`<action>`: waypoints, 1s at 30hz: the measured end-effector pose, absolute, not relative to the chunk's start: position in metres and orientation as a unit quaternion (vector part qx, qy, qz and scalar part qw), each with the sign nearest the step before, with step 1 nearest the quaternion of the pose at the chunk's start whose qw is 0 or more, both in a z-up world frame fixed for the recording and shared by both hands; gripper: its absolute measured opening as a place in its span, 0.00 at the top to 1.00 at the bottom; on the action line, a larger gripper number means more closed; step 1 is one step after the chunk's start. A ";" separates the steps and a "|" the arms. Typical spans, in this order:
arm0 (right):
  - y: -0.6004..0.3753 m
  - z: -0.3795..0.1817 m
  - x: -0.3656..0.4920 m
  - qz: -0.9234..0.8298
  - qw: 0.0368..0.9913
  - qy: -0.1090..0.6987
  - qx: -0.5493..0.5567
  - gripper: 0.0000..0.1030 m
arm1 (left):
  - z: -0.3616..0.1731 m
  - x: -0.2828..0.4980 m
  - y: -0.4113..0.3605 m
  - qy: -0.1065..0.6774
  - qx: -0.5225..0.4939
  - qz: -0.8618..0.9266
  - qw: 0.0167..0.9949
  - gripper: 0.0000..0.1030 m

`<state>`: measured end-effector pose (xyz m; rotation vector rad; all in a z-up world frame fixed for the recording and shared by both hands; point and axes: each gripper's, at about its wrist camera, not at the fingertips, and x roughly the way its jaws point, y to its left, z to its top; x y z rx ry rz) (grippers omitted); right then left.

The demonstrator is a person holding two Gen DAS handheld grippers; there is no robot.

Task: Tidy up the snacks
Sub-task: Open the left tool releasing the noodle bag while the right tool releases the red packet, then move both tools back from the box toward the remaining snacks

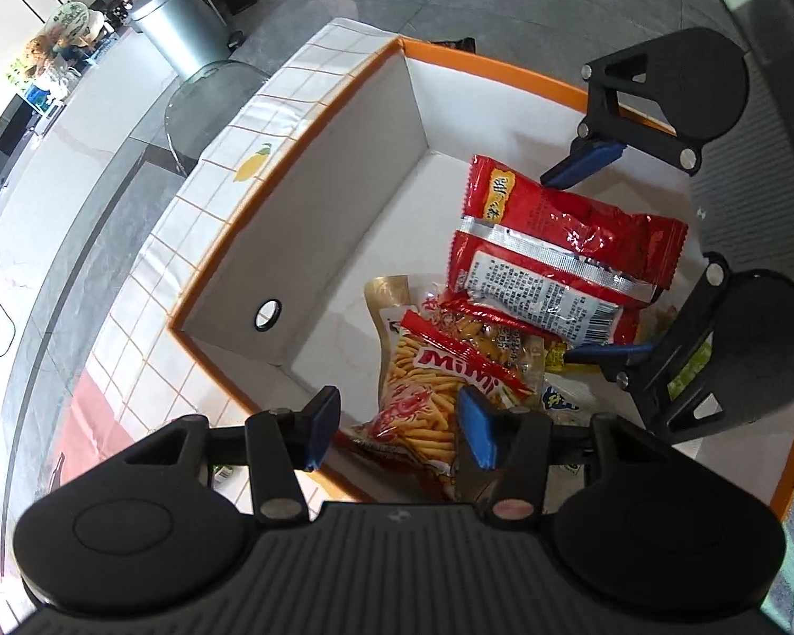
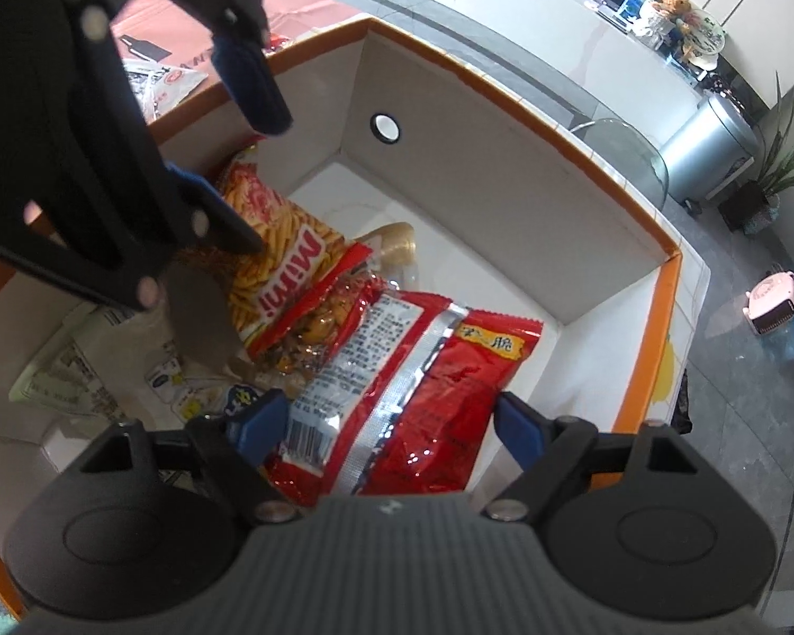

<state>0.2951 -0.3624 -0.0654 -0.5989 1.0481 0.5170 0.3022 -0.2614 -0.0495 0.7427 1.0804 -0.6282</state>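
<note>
Both tools down in the snack box, nothing pinched yet

Right tool (image 2: 391,426) spread wide, straddling the near end of the crinkly red foil snack packet (image 2: 413,397), pads not seen pressing on it. Packet lying flat on the floor of the white cardboard box with the orange rim (image 2: 519,87), seam side up, long axis running straight away from that tool, so probably a squeeze across the narrow width next. Left tool (image 1: 397,426) roughly half spread, empty, hanging over the yellow Mimi stick-snack bag (image 1: 423,397), partly tucked under the red packet. Red packet nearer the right hand, Mimi bag nearer the left. More packets heaped in that same corner of the box.
</note>
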 end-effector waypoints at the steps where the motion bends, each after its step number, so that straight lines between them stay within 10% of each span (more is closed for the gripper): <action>1: -0.360 -0.064 0.297 0.236 0.794 0.486 -0.277 0.18 | -0.046 0.301 -0.260 0.492 0.338 -0.286 0.750 0.41; 30: -0.311 0.054 0.208 0.215 0.852 0.438 -0.187 0.16 | 0.068 0.196 -0.129 0.406 0.191 -0.227 0.864 0.41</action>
